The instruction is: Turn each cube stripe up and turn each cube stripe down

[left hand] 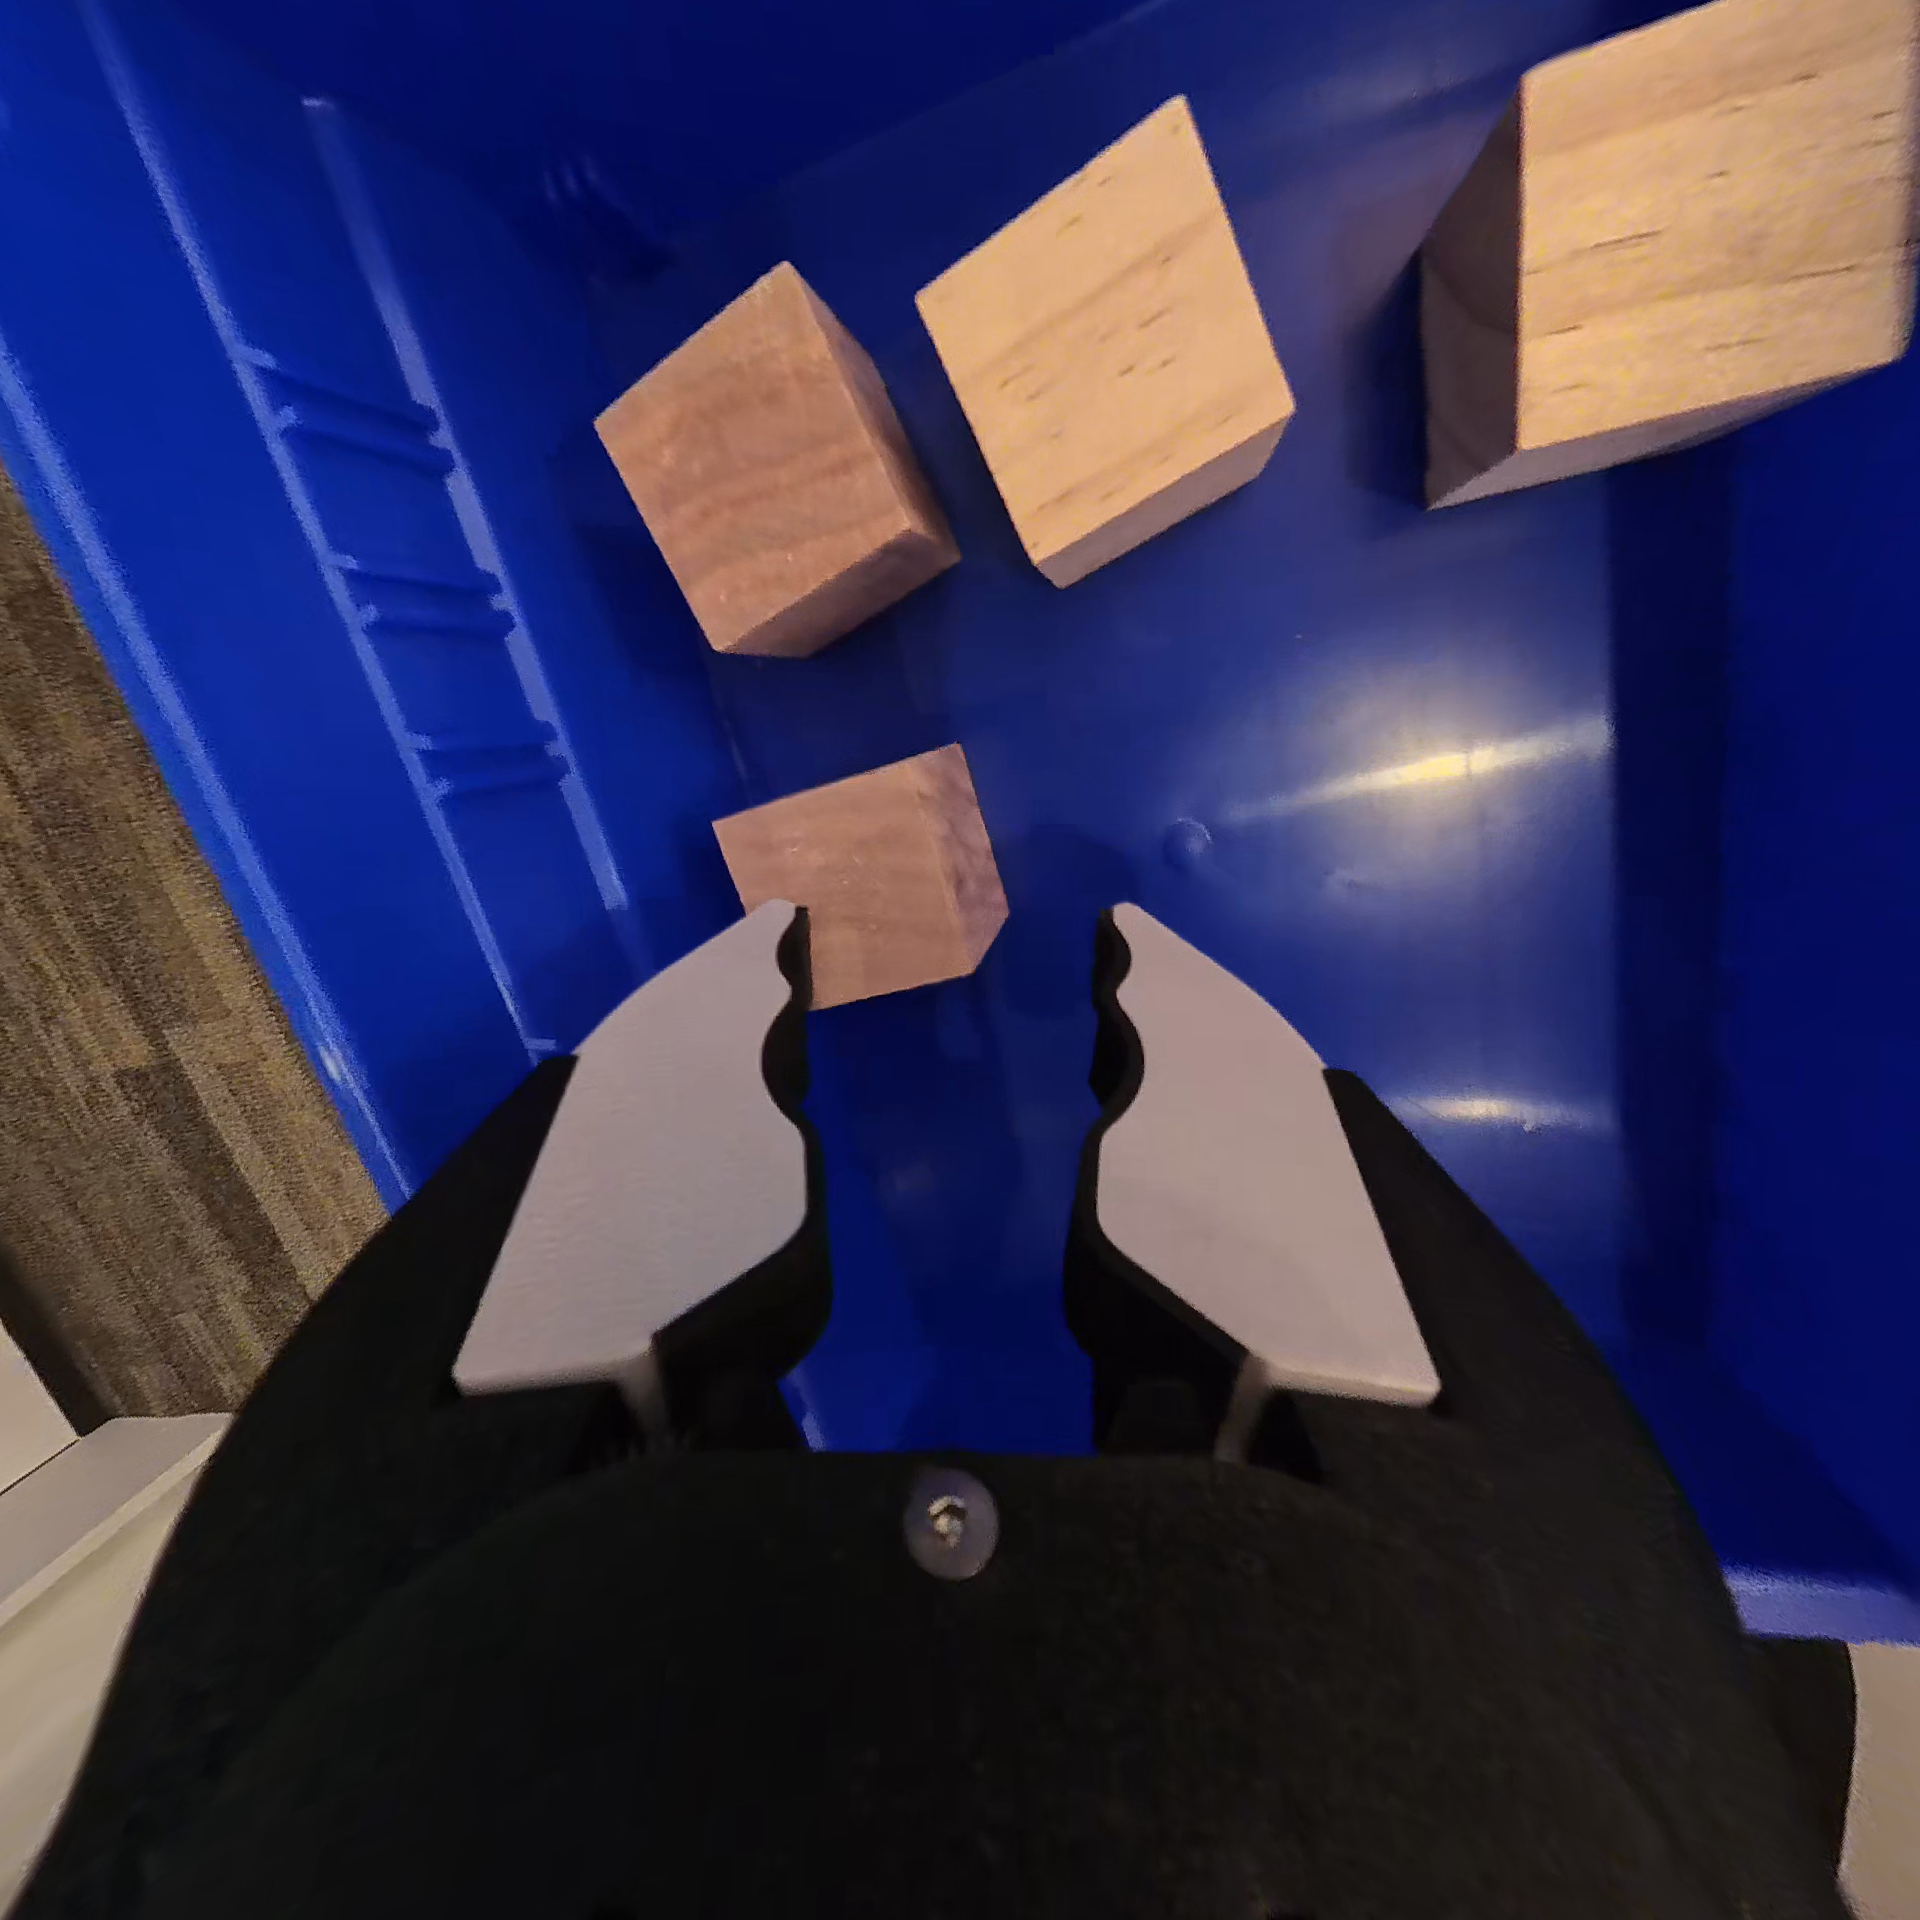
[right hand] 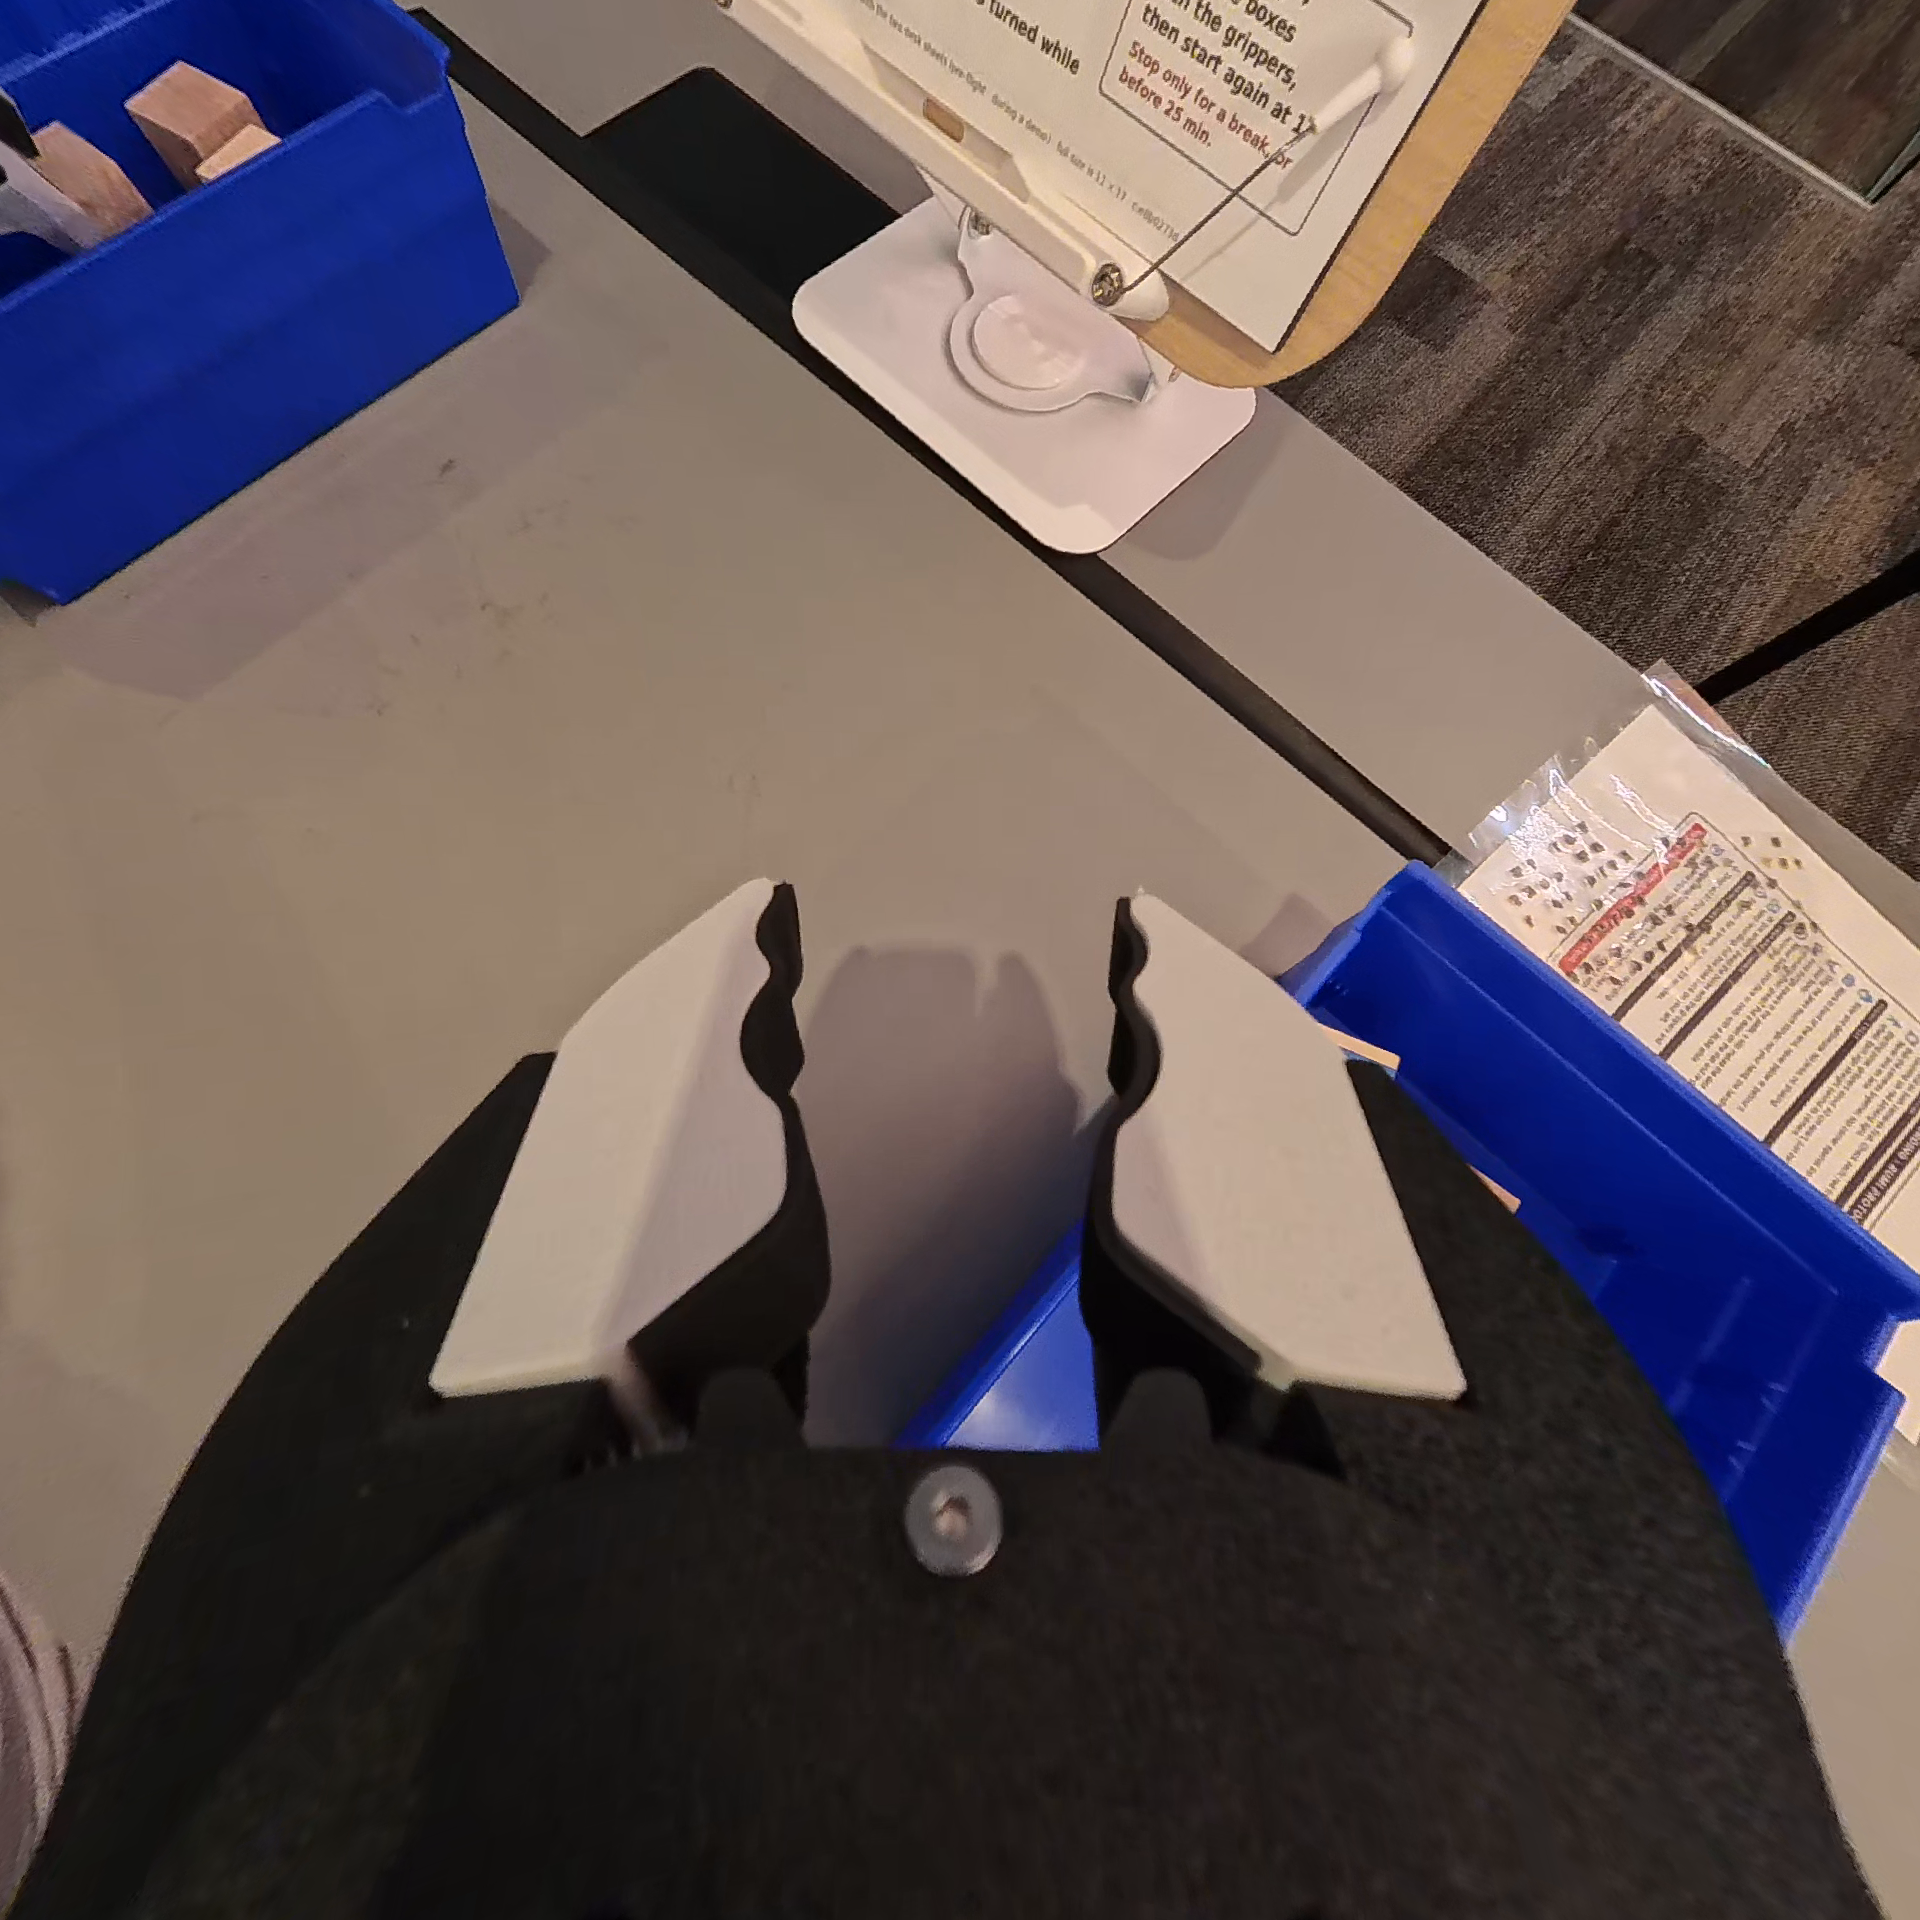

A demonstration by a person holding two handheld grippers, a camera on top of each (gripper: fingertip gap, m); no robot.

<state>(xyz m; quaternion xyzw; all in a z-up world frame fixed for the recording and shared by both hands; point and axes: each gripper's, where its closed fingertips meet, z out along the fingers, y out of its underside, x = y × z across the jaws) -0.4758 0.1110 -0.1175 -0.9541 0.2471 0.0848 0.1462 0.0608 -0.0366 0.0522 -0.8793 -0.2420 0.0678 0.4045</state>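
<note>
Cubes (left hand: 1101, 343) unmarked in blue bin (left hand: 1351, 935), left gripper (left hand: 951, 914) spread, right gripper (right hand: 951, 894) spread, printed sign (right hand: 1195, 94).

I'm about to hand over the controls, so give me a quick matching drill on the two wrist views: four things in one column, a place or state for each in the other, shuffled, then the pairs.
Things:
1. left gripper
2. right gripper
3. small dark wooden cube
4. white tablet-style stand with a sign

Places or states:
A. on the grey table, at its far edge
B. open, over bare grey tabletop
C. on the floor of the blue plastic bin, just ahead of the fingertips
D. open, reaching into the blue plastic bin

Pairs: 1-D, 2-B, 3-C, 4-A
</note>
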